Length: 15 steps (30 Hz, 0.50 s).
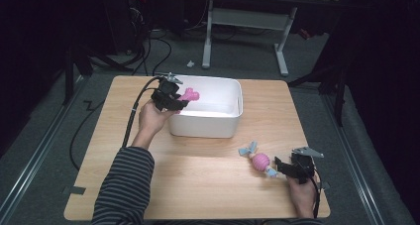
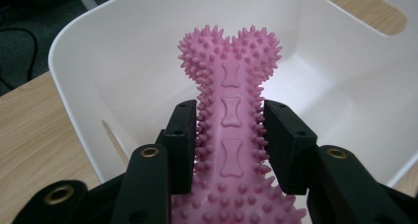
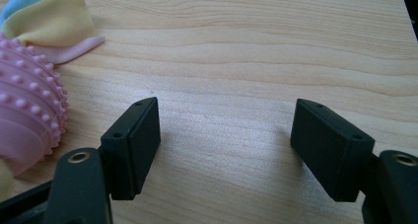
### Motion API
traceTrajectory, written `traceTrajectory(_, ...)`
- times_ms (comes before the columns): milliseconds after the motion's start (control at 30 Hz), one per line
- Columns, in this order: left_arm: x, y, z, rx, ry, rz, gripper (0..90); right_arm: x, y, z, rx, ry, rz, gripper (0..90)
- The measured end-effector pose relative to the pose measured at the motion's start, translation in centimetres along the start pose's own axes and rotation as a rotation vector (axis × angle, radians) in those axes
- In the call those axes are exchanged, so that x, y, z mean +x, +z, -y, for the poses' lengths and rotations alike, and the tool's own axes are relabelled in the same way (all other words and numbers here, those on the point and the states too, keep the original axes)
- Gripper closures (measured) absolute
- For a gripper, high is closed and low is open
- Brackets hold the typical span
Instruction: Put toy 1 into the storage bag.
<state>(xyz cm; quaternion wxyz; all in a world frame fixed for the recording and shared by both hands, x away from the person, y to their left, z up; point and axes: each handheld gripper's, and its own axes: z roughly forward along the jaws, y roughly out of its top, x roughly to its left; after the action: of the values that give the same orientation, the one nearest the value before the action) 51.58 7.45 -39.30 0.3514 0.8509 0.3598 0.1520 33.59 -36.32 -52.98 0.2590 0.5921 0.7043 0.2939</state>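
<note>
Near the lower right of the high view, right gripper [image 1: 279, 164] rested low on the wooden table [image 1: 198, 180], held in a hand at the bottom edge. In the right gripper view, jaws stood spread wide with bare wood between them, gripping nothing. Just beside its left jaw lay a pink spiky ball toy [image 3: 24, 120] with cloth tails of blue, yellow and pink; in the high view lay right of centre, long axis running from upper left to lower right, one tail end just beside the jaws, though contact could not be told.

Farther up, left of centre in the high view, left gripper [image 1: 182, 102] was carried by a hand on a striped sleeve [image 1: 124, 185], at the left rim of the white bin [image 1: 233, 118]. Clamped on the shaft of a pink spiky bone toy [image 2: 230, 110], both pads [image 2: 181, 145] pressed against its sides in the left gripper view. Bone hung over the bin's open inside, long axis in line with the jaws, knobbed end pointing away toward the upper right in the high view.

Beyond the table, grey carpeted floor, black cables at upper left and a white desk frame [image 1: 247, 31] at the top of the frame, amid dark surroundings.
</note>
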Motion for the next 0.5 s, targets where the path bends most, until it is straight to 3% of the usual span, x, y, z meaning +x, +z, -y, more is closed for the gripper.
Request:
traceTrajectory(333, -0.01, 0.28, 0.29, 0.009, -0.010, -0.004, 57.3, 0.00, 0.00, 0.00, 0.000, 0.000, 0.000, 27.7)
traceTrajectory(500, -0.06, -0.62, 0.05, -0.042, -0.024, -0.004, 50.2, 0.01, -0.01, 0.00, 0.001, 0.001, 0.000, 27.6)
